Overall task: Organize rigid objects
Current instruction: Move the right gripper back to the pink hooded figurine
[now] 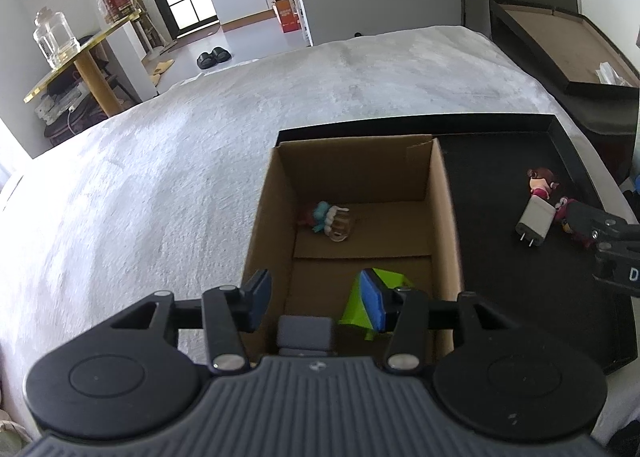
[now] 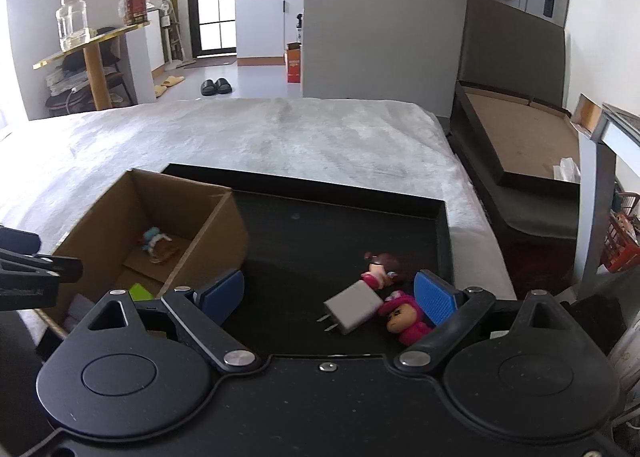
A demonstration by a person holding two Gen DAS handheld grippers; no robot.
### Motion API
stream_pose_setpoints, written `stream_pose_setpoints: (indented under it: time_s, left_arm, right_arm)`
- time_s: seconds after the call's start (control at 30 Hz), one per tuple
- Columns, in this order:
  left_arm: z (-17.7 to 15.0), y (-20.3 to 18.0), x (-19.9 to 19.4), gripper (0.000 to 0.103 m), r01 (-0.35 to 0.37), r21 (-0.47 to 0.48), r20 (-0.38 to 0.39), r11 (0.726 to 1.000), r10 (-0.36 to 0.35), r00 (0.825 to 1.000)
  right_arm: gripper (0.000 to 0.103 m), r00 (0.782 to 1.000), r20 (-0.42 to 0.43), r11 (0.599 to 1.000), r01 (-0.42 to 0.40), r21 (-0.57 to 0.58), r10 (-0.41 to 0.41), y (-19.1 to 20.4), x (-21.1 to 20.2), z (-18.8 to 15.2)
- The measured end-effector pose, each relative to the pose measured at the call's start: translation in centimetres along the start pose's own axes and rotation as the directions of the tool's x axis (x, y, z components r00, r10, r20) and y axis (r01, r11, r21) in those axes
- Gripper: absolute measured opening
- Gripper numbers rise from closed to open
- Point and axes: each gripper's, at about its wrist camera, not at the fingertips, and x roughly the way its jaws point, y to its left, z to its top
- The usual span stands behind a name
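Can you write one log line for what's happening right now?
left gripper: open over box | right gripper: open above charger | dolls on tray

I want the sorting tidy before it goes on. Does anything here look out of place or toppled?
Yes. Three things are not yet in the box and lie loose on the black tray: a white charger on its side, and two dolls tipped over beside it. Nothing looks spilled or damaged.
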Motion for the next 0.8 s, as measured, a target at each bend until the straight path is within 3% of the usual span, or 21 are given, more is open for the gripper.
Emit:
stream_pose_setpoints:
  time_s: [0.53, 0.8]
  left_arm:
    - [0.9, -4.1, 1.5, 0.049, -0.042, 0.074, -0.006, 0.996, 0.042, 0.999]
    - [1.5, -5.9, 2.3, 0.049, -0.06, 0.104, 0.001, 0.993, 0.06, 0.998]
  right_arm:
    - [0.092, 1.0, -0.01, 0.997, -0.017, 0.074, 0.018, -4.2, 2.7, -2.6]
    - [0.081, 1.0, -0.003, 0.995, -0.021, 0.096, 0.021, -5.6, 4.3, -4.0]
